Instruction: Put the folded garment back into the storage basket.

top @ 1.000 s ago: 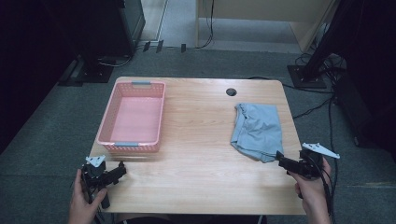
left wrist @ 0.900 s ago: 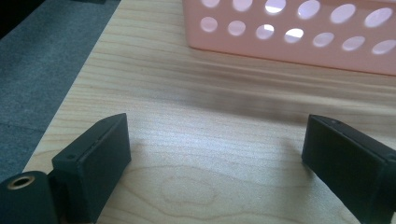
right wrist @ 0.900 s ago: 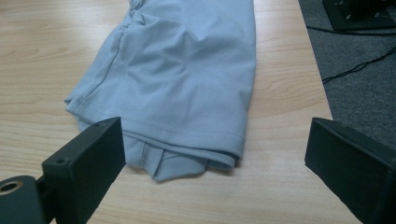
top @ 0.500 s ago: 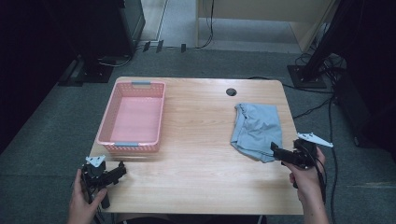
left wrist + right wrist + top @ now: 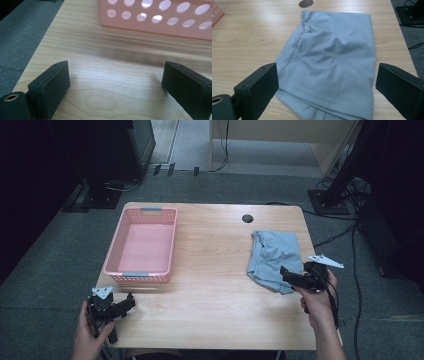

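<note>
A folded light blue-grey garment (image 5: 274,258) (image 5: 332,60) lies on the right side of the wooden table (image 5: 215,250). My right gripper (image 5: 289,276) (image 5: 327,92) is open, its jaws spread wide just above the garment's near edge, with nothing held. A pink perforated basket (image 5: 142,245) (image 5: 160,15) stands empty on the left side. My left gripper (image 5: 125,304) (image 5: 115,87) hovers open over the table's near left corner, a short way in front of the basket's wall, with bare wood between its jaws.
A round cable hole (image 5: 247,218) (image 5: 306,3) sits at the table's far edge beyond the garment. Grey carpet (image 5: 45,255) surrounds the table. Dark stands and cables (image 5: 330,200) lie on the floor at the right and far left.
My right gripper has moved left and forward, from beside the table's right edge to over the garment's near edge. The left gripper has stayed put.
</note>
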`<control>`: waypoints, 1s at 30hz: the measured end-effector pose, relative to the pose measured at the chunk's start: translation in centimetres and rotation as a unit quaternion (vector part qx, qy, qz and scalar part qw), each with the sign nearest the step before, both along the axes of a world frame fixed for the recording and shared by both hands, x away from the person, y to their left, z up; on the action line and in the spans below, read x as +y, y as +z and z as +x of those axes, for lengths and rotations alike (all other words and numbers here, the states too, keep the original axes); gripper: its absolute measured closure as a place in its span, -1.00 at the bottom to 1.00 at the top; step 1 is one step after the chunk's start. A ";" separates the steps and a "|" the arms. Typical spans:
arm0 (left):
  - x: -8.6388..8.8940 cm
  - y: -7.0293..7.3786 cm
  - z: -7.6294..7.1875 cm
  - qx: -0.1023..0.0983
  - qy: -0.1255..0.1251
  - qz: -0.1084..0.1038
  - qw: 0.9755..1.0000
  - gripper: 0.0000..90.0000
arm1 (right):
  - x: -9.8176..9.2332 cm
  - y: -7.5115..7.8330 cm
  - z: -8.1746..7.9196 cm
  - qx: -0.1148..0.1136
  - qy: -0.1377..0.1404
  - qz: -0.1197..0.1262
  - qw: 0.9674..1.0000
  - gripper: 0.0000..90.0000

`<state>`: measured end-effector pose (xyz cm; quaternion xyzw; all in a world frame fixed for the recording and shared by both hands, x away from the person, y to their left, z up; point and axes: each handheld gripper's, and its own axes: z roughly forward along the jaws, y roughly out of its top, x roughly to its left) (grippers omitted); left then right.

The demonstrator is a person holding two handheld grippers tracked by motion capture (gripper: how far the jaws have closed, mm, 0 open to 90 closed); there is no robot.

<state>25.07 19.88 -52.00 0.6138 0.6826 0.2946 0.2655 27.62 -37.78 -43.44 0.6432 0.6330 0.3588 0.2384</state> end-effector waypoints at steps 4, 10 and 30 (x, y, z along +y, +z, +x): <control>0.0 0.0 0.0 0.000 0.000 0.000 1.000 -0.82 | 0.5 0.2 0.7 -0.003 0.002 0.000 1.000 -0.89; 0.0 0.0 0.0 0.000 0.000 0.000 1.000 -0.82 | 1.3 0.1 1.4 -0.010 0.000 0.001 1.000 -0.89; 0.0 0.0 0.0 0.000 0.000 0.000 1.000 -0.82 | 1.5 -2.8 5.0 -0.009 -0.015 0.016 1.000 -0.90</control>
